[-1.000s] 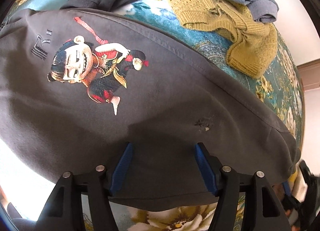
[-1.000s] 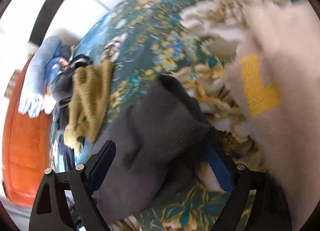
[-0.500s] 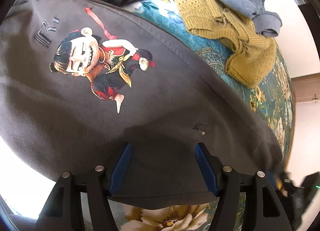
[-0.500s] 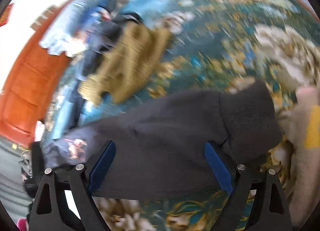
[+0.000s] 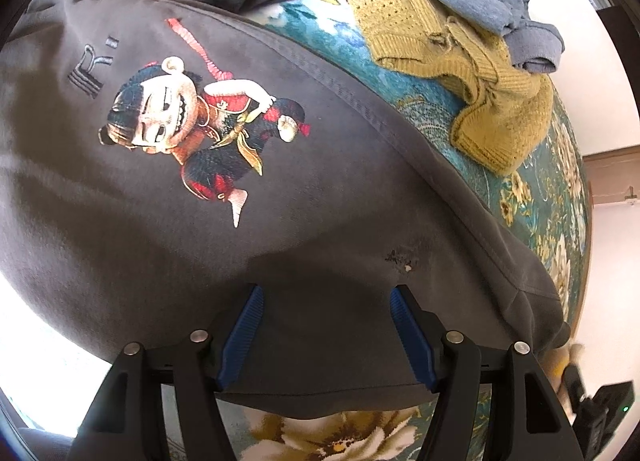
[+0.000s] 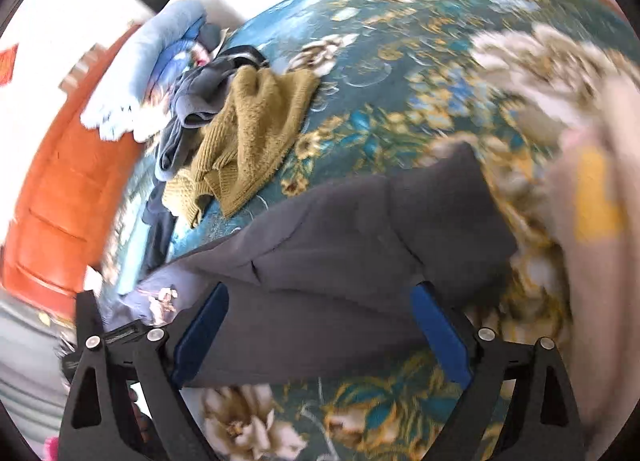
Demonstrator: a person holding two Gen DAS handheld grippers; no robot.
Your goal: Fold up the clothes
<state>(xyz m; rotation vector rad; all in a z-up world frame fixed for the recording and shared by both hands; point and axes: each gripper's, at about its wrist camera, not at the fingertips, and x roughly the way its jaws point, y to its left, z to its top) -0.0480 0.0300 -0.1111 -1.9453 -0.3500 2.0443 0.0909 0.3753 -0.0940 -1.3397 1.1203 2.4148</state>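
Observation:
A dark grey sweatshirt [image 5: 280,221] with a cartoon figure print [image 5: 200,117] lies spread on the floral teal bedspread [image 5: 540,197]. My left gripper [image 5: 326,301] hangs over its near hem, open, with the cloth lying flat between and under the blue pads [image 5: 244,325]. In the right wrist view the sweatshirt's sleeve [image 6: 380,229] stretches out to the right, its ribbed cuff near a cream garment. My right gripper [image 6: 320,297] is open and straddles the sleeve, its pads apart from the cloth's sides.
A mustard knit sweater [image 5: 460,73] and a blue-grey garment [image 5: 500,1] are piled at the far side, also the sweater [image 6: 248,133]. A cream garment with a yellow patch [image 6: 592,201] lies at the right. An orange wooden panel [image 6: 52,197] stands at the left.
The sleeve, bunched up a second ago, now lies stretched out flat between my right gripper's fingers, and the right view has swung. The left gripper has hardly shifted.

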